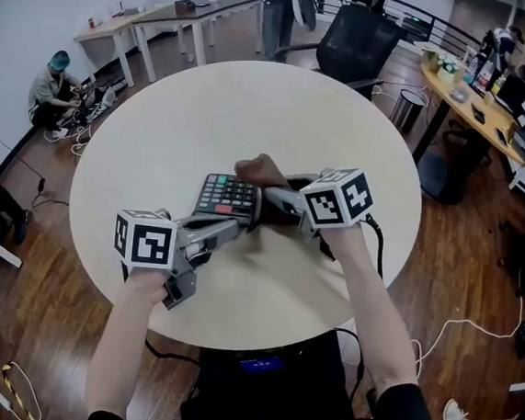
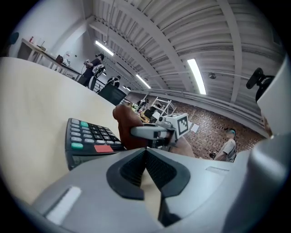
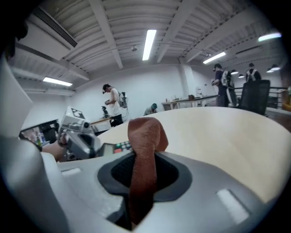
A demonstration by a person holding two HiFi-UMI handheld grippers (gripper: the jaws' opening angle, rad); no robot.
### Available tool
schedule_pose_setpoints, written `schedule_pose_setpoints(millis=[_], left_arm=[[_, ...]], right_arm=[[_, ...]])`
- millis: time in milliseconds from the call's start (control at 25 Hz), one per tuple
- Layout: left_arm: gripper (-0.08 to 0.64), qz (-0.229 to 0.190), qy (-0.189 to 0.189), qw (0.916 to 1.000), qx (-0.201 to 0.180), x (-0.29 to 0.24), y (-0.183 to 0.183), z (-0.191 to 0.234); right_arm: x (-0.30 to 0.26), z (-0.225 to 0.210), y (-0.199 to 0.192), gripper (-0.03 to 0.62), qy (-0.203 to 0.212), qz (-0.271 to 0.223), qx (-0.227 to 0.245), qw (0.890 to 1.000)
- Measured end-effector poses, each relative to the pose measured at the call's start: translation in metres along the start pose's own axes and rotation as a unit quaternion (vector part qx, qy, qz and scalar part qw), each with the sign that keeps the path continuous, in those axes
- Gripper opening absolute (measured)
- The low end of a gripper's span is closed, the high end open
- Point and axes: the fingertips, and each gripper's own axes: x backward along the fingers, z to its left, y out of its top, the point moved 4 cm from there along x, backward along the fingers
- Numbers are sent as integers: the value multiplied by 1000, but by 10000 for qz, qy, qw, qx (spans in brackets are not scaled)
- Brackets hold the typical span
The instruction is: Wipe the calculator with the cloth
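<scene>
The calculator (image 1: pixel 225 196) lies keys-up on the bench (image 1: pixel 253 111), slightly near of centre, with its keypad end to the left and its right end under the cloth (image 1: pixel 260 169). Its long axis apparently runs left-right. Only the right gripper view shows the right tongs (image 3: pixel 143 169) clamped on the cloth, while the left gripper view shows the left tongs (image 2: pixel 146 154) closed, empty, beside the calculator's near edge.

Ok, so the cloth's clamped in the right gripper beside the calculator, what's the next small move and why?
Probably sweep the right gripper across the calculator keys, dragging the cloth over them. The cloth is pinched in its jaws and bunched by the calculator's far right corner. The left gripper sits shut and empty at the near edge.
</scene>
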Motion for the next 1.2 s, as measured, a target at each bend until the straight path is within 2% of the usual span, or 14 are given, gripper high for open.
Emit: schedule_pose_setpoints(millis=[120,200,360,440,520,640,720,760,800,880,1000,1120,1200], left_arm=[[2,-37,-11,10000,31,0,-1,-1],[2,-48,-30,10000,62,0,-2,-1],[2,-64,-63,9999,72,-1,-3,1],[2,-74,-50,9999,72,0,-3,2],[2,-90,-42,9999,84,1,-3,2],[2,-146,-57,9998,132,1,-1,2],[2,-214,-78,9996,189,3,0,3],[3,-244,-91,9994,213,4,0,4],[2,-270,-101,9993,230,5,1,5],[2,-309,-96,9992,253,6,1,5],[2,-324,-93,9991,276,6,1,4],[2,-306,-72,9991,276,5,0,2],[2,-283,-59,9992,265,5,0,3]], right_arm=[[-13,-39,9,84,-636,14,-136,9979],[-26,-47,7,84,-734,276,-108,9969],[-40,-24,0,84,-407,821,188,9956],[-38,-12,-6,84,-293,935,282,9948],[-29,4,-14,84,-88,957,301,9949],[-9,39,-28,83,516,951,356,9935],[5,54,-31,83,867,790,311,9926],[10,52,-27,84,872,651,281,9937],[12,45,-21,84,718,517,286,9957],[10,15,-6,84,112,328,328,9989],[-8,-31,6,83,-615,286,134,9976],[-31,-47,2,84,-836,723,125,9938],[-39,-38,-2,84,-698,969,213,9926]])
